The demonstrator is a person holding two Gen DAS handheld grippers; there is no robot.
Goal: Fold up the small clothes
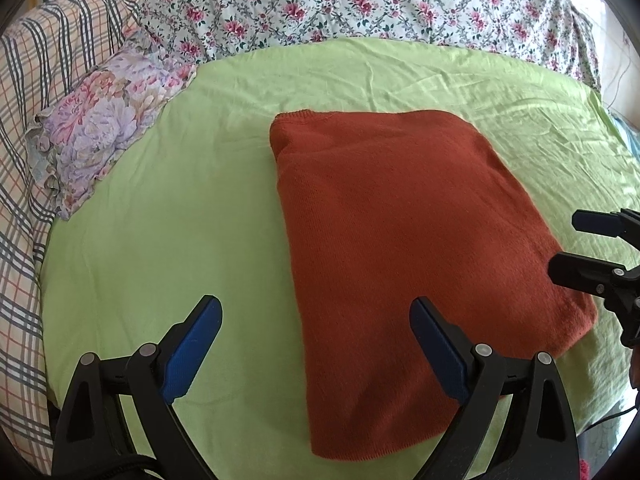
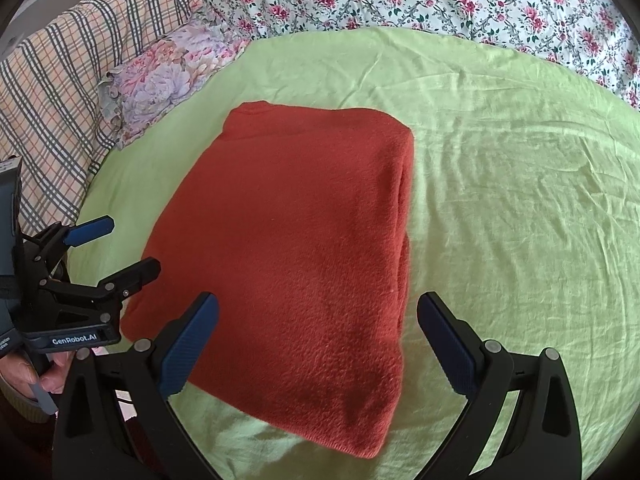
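A rust-red knitted garment (image 1: 416, 224) lies folded into a thick rectangle on the light green sheet (image 1: 160, 220); the right wrist view shows the same garment (image 2: 296, 232) with stacked folded layers along its right edge. My left gripper (image 1: 316, 312) hovers open over the garment's near left edge, nothing between its blue pads. My right gripper (image 2: 318, 308) is open above the garment's near end, also empty. Each gripper shows in the other's view: the right gripper (image 1: 568, 244) at the garment's right side, the left gripper (image 2: 128, 246) at its left side, both apart from the cloth.
A pale floral pillow (image 1: 100, 128) lies at the back left on a plaid blanket (image 1: 24, 152). A white quilt with pink flowers (image 1: 360, 0) runs along the far side. A hand (image 2: 44, 376) holds the left gripper's handle. The green sheet (image 2: 520, 200) stretches to the right.
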